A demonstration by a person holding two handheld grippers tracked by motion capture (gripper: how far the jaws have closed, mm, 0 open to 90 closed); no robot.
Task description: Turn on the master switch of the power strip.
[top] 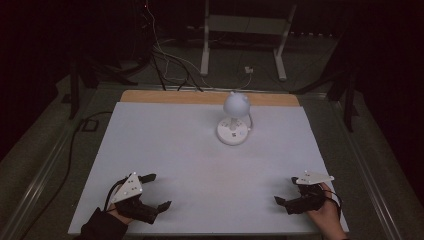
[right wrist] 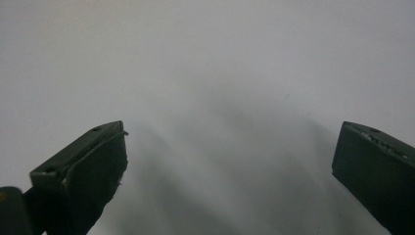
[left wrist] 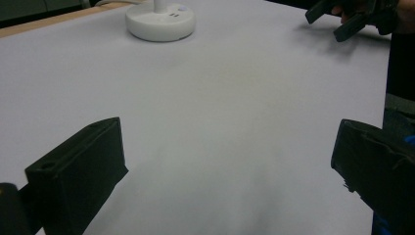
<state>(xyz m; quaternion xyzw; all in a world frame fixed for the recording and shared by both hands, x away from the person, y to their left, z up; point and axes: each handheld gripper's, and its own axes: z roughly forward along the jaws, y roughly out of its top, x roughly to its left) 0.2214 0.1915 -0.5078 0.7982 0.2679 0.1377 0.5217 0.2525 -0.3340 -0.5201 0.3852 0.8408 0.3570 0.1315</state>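
Note:
A small white desk lamp (top: 233,120) with a round head and a round base stands on the white table sheet (top: 190,150), toward the back, right of centre. Its base (left wrist: 160,20) appears at the top of the left gripper view. My left gripper (top: 156,191) rests near the front left edge, open, with nothing between its jaws (left wrist: 230,161). My right gripper (top: 285,191) sits near the front right edge, open and empty, its jaws over bare sheet (right wrist: 230,161). The right gripper (left wrist: 340,20) also appears far off in the left gripper view.
A wooden table edge (top: 200,96) shows behind the sheet. Cables (top: 165,55) and a white metal stand (top: 245,40) lie on the dark floor beyond. A black cable (top: 75,145) runs along the table's left side. The room is dim.

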